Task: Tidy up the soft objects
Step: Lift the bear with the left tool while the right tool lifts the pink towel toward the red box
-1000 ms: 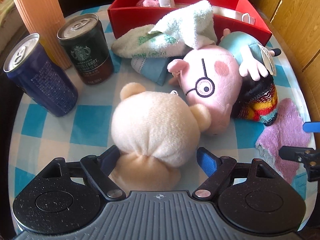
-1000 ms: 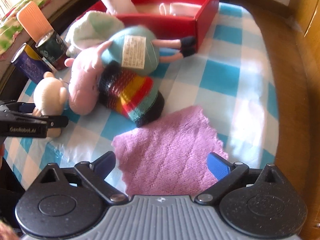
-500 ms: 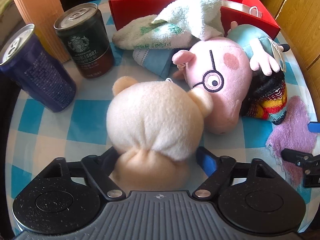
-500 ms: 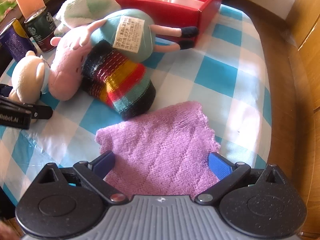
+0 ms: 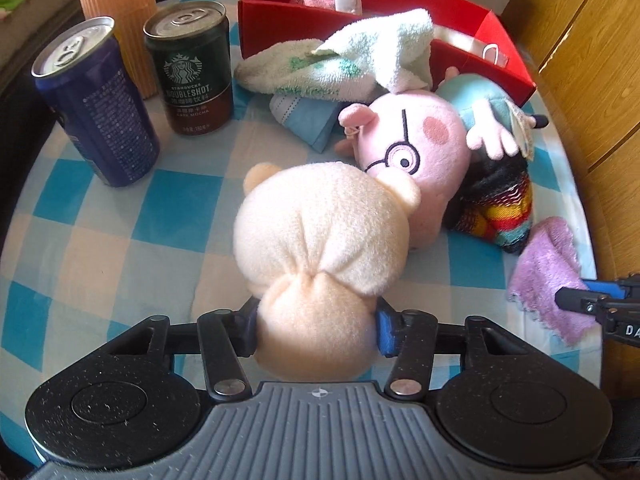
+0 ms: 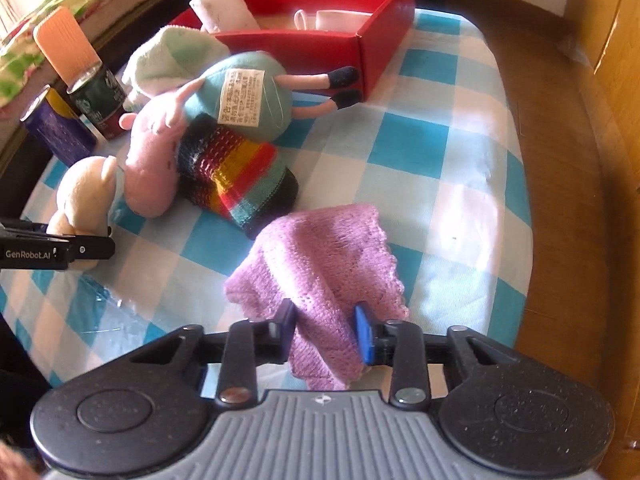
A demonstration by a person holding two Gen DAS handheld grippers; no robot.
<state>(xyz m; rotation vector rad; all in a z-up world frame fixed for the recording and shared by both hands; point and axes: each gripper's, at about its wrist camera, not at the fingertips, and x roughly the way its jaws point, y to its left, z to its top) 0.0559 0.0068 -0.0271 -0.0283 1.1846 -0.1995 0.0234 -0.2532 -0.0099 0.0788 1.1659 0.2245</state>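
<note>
The open red cardboard box (image 5: pixel 460 20) stands at the far end of the checked surface (image 5: pixel 120 208), ahead of both tools. The left tool (image 5: pixel 316 326) has just closed on the cream plush bear (image 5: pixel 320 232); the right tool (image 6: pixel 326 328) has just pinched the purple knitted cloth (image 6: pixel 328 256), now bunched and lifted.

Cans, tumbler, cloth and cupboards

A blue can (image 5: pixel 96 104) and a dark Starbucks can (image 5: pixel 188 68) stand upright close together on the blue-and-white checked cloth (image 5: pixel 120 216); a ribbed orange tumbler (image 5: pixel 116 8) stands just behind them; wooden cupboard fronts (image 5: pixel 580 40) run along the right; a floral fabric (image 6: pixel 44 40) lies beyond the far left edge.
</note>
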